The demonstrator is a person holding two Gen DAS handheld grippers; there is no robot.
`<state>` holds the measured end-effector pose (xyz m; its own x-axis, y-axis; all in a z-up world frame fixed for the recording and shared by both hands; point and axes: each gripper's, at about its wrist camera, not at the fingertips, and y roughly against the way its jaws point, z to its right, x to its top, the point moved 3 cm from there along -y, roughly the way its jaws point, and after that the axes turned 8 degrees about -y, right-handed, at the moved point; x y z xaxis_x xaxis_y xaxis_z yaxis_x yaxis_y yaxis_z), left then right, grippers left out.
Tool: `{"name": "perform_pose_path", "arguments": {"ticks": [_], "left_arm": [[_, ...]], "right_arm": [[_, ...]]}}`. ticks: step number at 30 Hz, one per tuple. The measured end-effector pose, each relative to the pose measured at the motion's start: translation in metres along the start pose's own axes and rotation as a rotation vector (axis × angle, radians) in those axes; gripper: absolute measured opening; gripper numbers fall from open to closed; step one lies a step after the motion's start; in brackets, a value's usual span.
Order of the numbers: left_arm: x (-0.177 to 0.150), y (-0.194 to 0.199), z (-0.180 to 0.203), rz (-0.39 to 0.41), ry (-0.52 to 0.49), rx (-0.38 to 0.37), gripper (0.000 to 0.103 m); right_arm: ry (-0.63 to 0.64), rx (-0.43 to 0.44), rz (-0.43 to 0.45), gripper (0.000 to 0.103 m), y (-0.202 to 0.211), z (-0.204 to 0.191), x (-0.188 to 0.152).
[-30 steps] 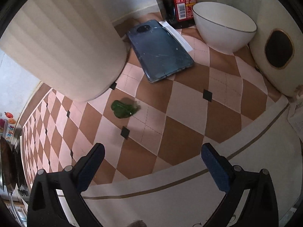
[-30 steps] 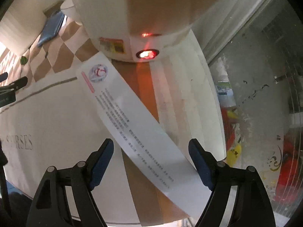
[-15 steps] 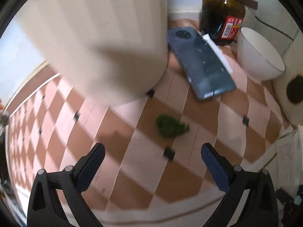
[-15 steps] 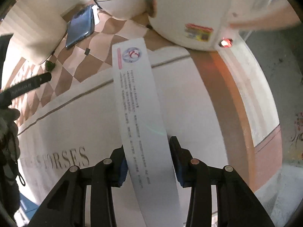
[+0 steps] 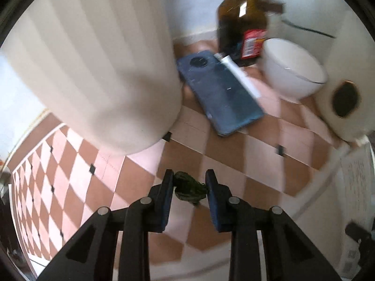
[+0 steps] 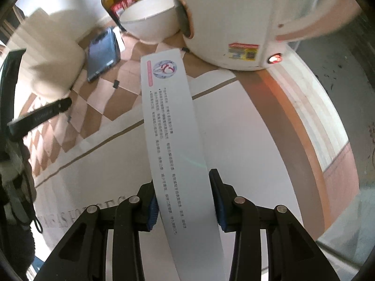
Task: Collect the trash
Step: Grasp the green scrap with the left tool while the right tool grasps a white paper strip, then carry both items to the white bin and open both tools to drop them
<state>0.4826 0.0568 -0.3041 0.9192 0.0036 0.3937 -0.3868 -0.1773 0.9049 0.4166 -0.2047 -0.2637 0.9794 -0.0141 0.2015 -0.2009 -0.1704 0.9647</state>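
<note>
In the left wrist view my left gripper (image 5: 189, 182) is shut on a small crumpled green scrap (image 5: 188, 186) on the checkered tablecloth (image 5: 234, 154). In the right wrist view my right gripper (image 6: 182, 187) is shut on a long white printed paper box (image 6: 173, 126), which reaches forward toward the white cooker (image 6: 234, 16). The left gripper's finger (image 6: 39, 114) shows at the left edge of the right wrist view.
A tall white ribbed cylinder (image 5: 93, 58) stands close on the left. A blue phone (image 5: 220, 98), a brown bottle (image 5: 241, 23), a white bowl (image 5: 290, 70) and the white cooker (image 5: 346, 82) sit behind. The table's edge (image 6: 328, 140) curves to the right.
My left gripper moved forward to the green scrap and shut on it. My right gripper shut on the white box and swung left with it.
</note>
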Motion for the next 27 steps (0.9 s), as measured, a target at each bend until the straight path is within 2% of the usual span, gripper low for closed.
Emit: {"name": "perform_pose_path", "arguments": {"ticks": [5,8,10,14,17,18,19,22,24,27], "left_arm": [[-0.019,0.068,0.047,0.078,-0.098,-0.046,0.024],[-0.035,0.106,0.089,0.109,-0.169,-0.112,0.024],[-0.046,0.133,0.131,0.123,-0.215,-0.176,0.024],[-0.079,0.173,0.225,0.123,-0.346,-0.328,0.024],[-0.122,0.188,0.309,0.102,-0.487,-0.428,0.024],[-0.134,0.187,0.330,0.087,-0.521,-0.455,0.024],[-0.151,0.183,0.357,0.061,-0.561,-0.490,0.024],[-0.204,0.154,0.430,-0.036,-0.657,-0.568,0.024],[-0.243,0.122,0.473,-0.115,-0.712,-0.590,0.024],[-0.298,0.054,0.525,-0.245,-0.768,-0.596,0.024]], "right_arm": [[-0.074,0.067,0.083,0.040,0.050,0.025,-0.033],[-0.142,0.103,0.143,0.040,0.074,0.040,-0.052],[-0.203,0.115,0.185,0.040,0.094,0.062,-0.074],[-0.367,0.096,0.245,0.040,0.137,0.140,-0.150],[-0.490,0.043,0.258,0.040,0.148,0.194,-0.218],[-0.553,0.022,0.249,0.040,0.149,0.220,-0.252],[-0.591,0.008,0.243,0.040,0.147,0.234,-0.271],[-0.757,-0.041,0.200,0.040,0.125,0.294,-0.357],[-0.881,-0.058,0.158,0.040,0.098,0.336,-0.417],[-1.021,-0.054,0.088,0.040,0.044,0.382,-0.484]]}}
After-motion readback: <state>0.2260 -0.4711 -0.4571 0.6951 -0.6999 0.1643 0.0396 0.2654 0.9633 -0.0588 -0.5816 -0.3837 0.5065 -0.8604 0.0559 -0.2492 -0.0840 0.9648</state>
